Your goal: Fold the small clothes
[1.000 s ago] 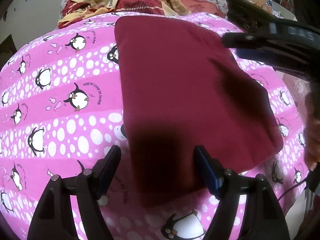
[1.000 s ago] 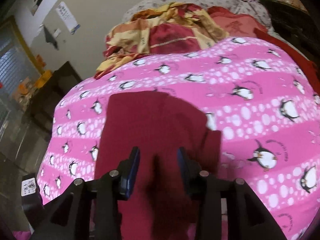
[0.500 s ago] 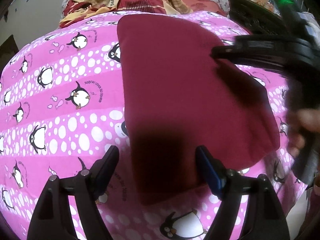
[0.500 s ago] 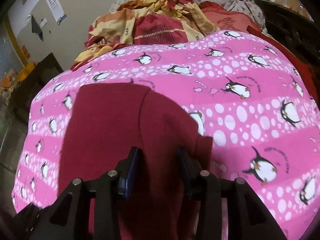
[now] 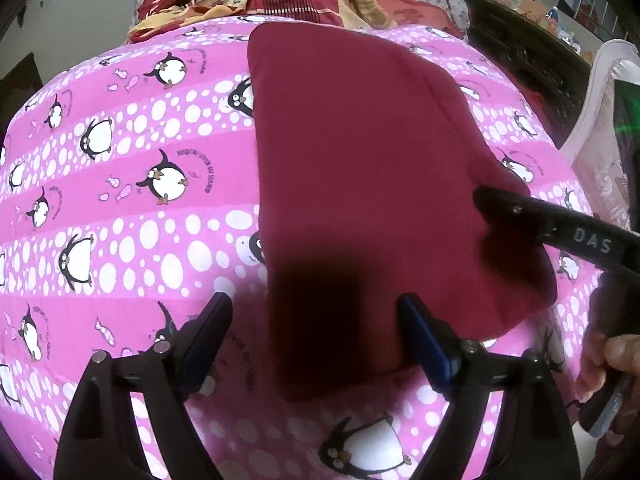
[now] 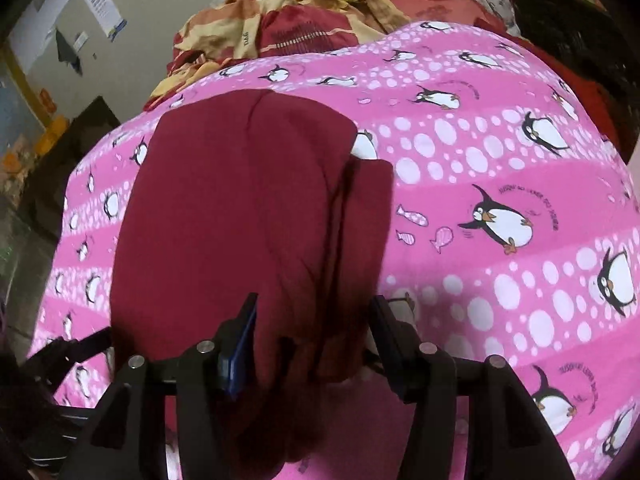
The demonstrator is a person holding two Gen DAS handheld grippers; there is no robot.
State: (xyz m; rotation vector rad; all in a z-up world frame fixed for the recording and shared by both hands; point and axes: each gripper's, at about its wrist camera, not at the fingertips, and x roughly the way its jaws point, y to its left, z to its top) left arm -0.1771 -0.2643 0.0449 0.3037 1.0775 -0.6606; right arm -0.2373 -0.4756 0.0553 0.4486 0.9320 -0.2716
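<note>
Pink penguin-print bedspread [image 5: 132,216], plain wall behind, rumpled red-and-yellow bedding [image 6: 280,28] heaped at the far end.

Folded maroon garment [image 5: 360,168] lies flat mid-spread, its near edge toward me. My left gripper [image 5: 316,336] hovers above that near edge, jaws wide and just opened further, nothing pinched. My right gripper [image 6: 316,336] straddles the garment's right-side folds; its jaws have just been opening, cloth between them but pads not pressing. In the left view its arm crosses the garment's right corner. Dark furniture [image 5: 532,60] flanks the bed's right. Bare spread lies open on both sides.
</note>
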